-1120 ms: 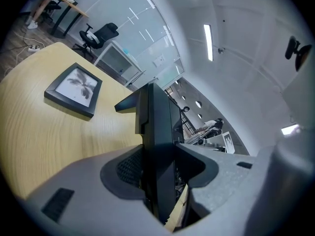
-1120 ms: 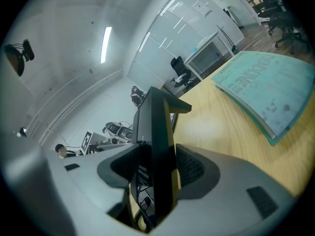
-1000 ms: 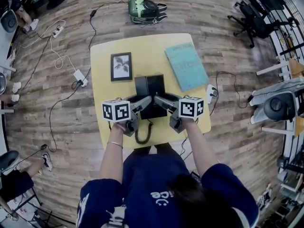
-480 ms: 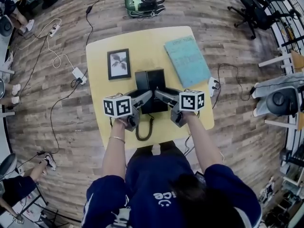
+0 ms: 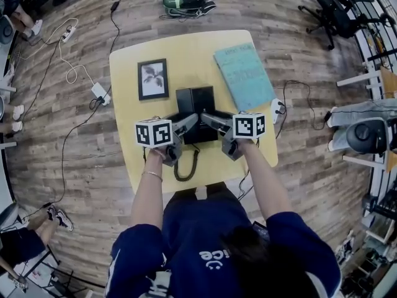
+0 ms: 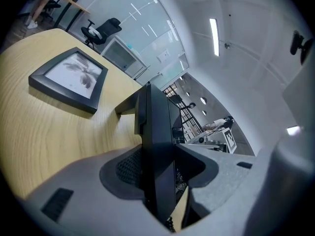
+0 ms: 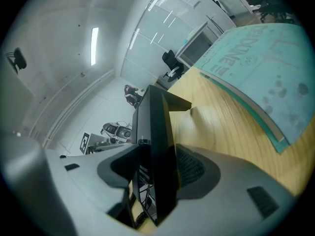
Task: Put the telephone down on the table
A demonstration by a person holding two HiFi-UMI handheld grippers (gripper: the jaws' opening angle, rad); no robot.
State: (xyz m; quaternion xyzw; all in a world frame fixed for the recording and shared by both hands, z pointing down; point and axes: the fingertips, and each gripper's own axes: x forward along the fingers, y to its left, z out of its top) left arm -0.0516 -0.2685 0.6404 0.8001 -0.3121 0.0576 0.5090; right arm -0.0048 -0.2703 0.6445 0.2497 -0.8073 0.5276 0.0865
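Black telephone [image 5: 195,101] pinched at sides by left gripper [image 6: 157,166], right gripper [image 7: 152,168]; table [image 5: 186,54] contact unclear; teal booklet [image 5: 244,76] lettering illegible.

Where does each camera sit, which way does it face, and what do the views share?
Head view: on the person's head, looking steeply down on the yellow table, telephone, forearms, left gripper and right gripper.
Left gripper view: on the left gripper, looking along its jaws, shut on the telephone, toward the picture frame.
Right gripper view: on the right gripper, along its jaws, shut on the telephone, toward the teal book.
Shared: all three show the telephone and table.
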